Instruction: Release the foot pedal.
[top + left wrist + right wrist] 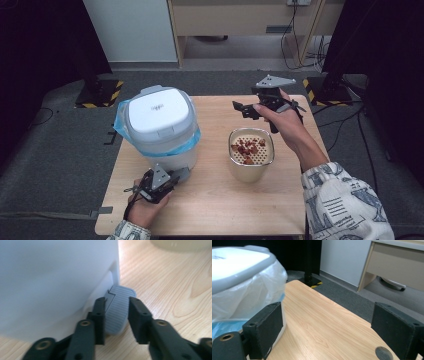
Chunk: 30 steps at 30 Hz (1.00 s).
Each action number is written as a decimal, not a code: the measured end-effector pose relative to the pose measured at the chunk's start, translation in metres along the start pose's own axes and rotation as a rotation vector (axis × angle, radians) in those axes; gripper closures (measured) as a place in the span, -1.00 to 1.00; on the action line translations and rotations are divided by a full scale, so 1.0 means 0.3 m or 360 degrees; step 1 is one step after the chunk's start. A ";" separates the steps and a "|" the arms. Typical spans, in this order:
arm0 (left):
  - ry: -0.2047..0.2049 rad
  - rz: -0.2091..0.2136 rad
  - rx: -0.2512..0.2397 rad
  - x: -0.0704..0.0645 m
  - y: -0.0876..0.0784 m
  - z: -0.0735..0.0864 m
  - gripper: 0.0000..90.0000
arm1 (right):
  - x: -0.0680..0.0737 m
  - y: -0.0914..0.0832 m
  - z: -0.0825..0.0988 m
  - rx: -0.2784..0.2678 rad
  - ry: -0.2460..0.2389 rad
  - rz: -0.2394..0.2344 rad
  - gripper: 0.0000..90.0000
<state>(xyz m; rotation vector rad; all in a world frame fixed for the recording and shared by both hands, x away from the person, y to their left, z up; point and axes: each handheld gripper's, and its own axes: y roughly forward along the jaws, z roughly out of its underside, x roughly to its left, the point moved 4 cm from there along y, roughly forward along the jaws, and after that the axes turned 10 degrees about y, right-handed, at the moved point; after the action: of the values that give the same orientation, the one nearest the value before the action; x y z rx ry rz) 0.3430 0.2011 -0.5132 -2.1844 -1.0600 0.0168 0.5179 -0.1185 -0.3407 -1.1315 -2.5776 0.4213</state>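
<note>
Item 1: light wooden bench (pixel 210 200), rectangular, standing on grey carpet.

Item 2: white plastic pedal bin with a pale grey-rimmed closed lid (pixel 159 120), on the left half of the bench. A translucent blue-tinted liner bag (pixel 121 122) bulges out beneath the lid rim. In the right gripper view the lid and bag occupy the left side.

Item 3: grey ribbed foot pedal (pixel 117 311), protruding from the bin's base at its near side, low over the bench surface.

Item 4: cream-coloured squarish container with rounded corners (pixel 251 154), right of the bin, near the bench centre. A perforated insert sits inside it, bearing a small heap of reddish-brown scraps (pixel 247 148).

Item 5: left gripper (pixel 176 176), held in the left hand (pixel 145 207) at the near left of the bench, close against the bin's base. Its jaws stand narrowly apart on either side of the pedal; whether they press on it cannot be told.

Item 6: right gripper (pixel 245 109), held in the right hand (pixel 280 122) above the far right of the bench, beyond the container, pointing left. Jaws spread wide, nothing between them.

Item 7: patterned white sleeve (pixel 345 205), on the right forearm, at the near right.
</note>
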 end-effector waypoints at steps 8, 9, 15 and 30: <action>-0.0096 0.0045 0.0001 0.017 -0.021 0.012 0.05 | -0.047 -0.034 0.021 0.0004 0.0028 0.0056 -0.77; -0.0119 0.0059 -0.0002 0.016 -0.027 0.015 -0.02 | -0.056 -0.040 0.026 0.0007 0.0031 0.0066 -0.77; -0.0205 0.0093 0.0007 0.031 -0.054 0.042 -0.23 | -0.080 -0.059 0.042 0.0003 0.0041 0.0090 -0.78; -0.0300 0.0032 0.0080 0.091 -0.066 0.103 -0.56 | -0.136 -0.098 0.088 0.0013 0.0076 0.0153 -0.82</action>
<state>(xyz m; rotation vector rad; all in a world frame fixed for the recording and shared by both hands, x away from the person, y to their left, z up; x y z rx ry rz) 0.3386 0.2466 -0.5173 -2.1803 -1.1284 0.2603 0.5149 -0.1719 -0.3596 -1.2514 -2.4859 0.4207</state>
